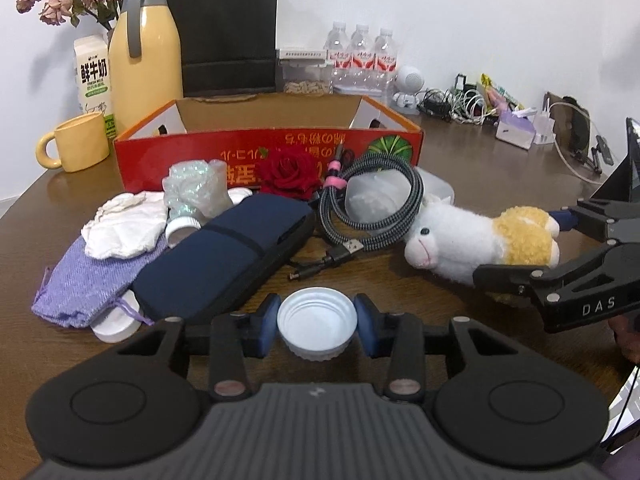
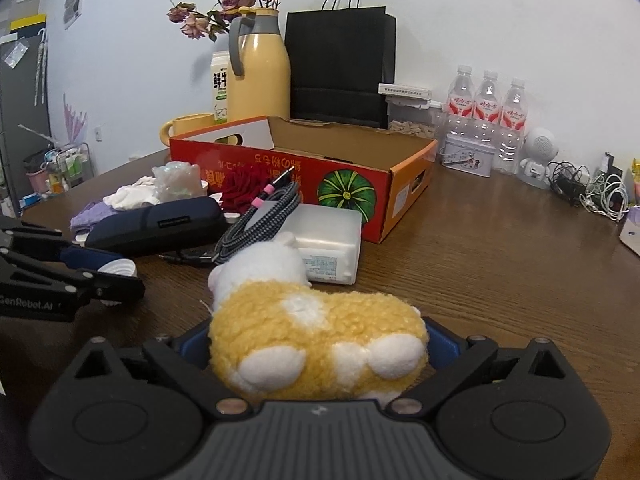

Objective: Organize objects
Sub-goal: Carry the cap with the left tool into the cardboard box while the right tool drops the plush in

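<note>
My left gripper [image 1: 317, 326] is shut on a white bottle cap [image 1: 317, 320], open side up, just above the table; it also shows in the right wrist view [image 2: 118, 270]. My right gripper [image 2: 318, 344] is shut on the rear of a white and yellow plush alpaca [image 2: 312, 332], which also shows in the left wrist view [image 1: 472, 240]. An open red cardboard box [image 1: 264, 152] stands behind a pile: navy case [image 1: 224, 256], braided cable [image 1: 372, 208], red rose [image 1: 288, 174], white cloth [image 1: 124, 224], purple pouch [image 1: 88, 284], a capless bottle [image 1: 192, 200].
A white plastic box [image 2: 332, 236] lies under the cable. At the back stand a yellow mug [image 1: 76, 146], milk carton [image 1: 93, 76], yellow jug [image 1: 146, 56], black bag [image 1: 228, 32] and water bottles [image 1: 360, 56]. Cables and chargers [image 1: 460, 104] clutter the right.
</note>
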`<state>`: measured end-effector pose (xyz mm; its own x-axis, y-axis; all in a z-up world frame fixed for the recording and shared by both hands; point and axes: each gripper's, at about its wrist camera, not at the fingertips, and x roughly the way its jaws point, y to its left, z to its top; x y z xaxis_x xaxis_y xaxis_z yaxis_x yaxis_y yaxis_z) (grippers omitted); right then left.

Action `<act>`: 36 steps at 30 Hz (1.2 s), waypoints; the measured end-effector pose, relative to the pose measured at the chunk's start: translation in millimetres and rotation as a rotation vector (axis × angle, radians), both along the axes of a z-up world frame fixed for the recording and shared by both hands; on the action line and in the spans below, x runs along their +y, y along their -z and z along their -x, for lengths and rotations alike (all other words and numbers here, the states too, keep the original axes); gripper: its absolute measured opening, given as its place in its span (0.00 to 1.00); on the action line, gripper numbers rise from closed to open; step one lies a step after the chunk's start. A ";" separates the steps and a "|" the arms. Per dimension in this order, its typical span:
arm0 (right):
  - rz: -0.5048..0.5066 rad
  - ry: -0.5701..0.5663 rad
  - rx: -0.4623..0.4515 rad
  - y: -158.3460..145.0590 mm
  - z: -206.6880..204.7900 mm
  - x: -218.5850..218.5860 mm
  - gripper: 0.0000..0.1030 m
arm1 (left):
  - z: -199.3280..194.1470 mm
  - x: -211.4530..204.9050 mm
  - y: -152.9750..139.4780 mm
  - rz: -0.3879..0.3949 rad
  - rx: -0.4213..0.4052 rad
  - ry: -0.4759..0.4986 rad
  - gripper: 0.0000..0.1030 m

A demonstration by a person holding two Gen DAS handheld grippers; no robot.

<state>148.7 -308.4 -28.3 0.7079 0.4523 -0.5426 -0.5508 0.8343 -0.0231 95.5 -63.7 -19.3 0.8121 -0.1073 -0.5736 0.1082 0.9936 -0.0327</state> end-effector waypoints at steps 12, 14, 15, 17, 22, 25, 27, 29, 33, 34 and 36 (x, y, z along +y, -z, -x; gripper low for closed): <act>-0.008 0.068 -0.064 -20.9 34.4 -1.4 0.95 | 9.8 14.3 -9.6 0.040 -0.056 0.040 0.40; -0.009 0.072 -0.076 -25.1 38.9 0.2 0.95 | 13.0 16.8 -12.3 0.046 -0.069 0.039 0.40; -0.009 0.073 -0.083 -27.3 40.7 1.6 0.95 | 14.2 18.9 -14.4 0.049 -0.079 0.039 0.40; -0.007 0.070 -0.097 -32.3 43.3 4.3 0.95 | 16.0 22.6 -20.0 0.053 -0.102 0.034 0.40; -0.013 0.068 -0.145 -48.8 42.9 15.9 0.95 | 6.5 35.0 -43.6 0.050 -0.181 0.019 0.40; -0.025 0.072 -0.189 -61.6 31.2 27.6 0.95 | -11.0 41.6 -62.4 0.036 -0.243 0.004 0.40; -0.039 0.077 -0.216 -70.3 17.8 37.0 0.95 | -27.1 45.1 -74.8 0.029 -0.276 -0.007 0.40; -0.058 0.086 -0.236 -78.4 0.2 47.4 0.95 | -45.1 48.6 -85.7 0.026 -0.299 -0.023 0.40; -0.100 0.111 -0.254 -88.8 -41.7 70.8 0.95 | -83.9 58.8 -101.1 0.044 -0.313 -0.065 0.40; -0.108 0.119 -0.252 -89.7 -52.9 76.3 0.95 | -93.8 60.7 -103.4 0.044 -0.316 -0.076 0.40; -0.118 0.133 -0.239 -89.1 -74.6 86.8 0.95 | -112.0 64.7 -104.8 0.044 -0.315 -0.094 0.40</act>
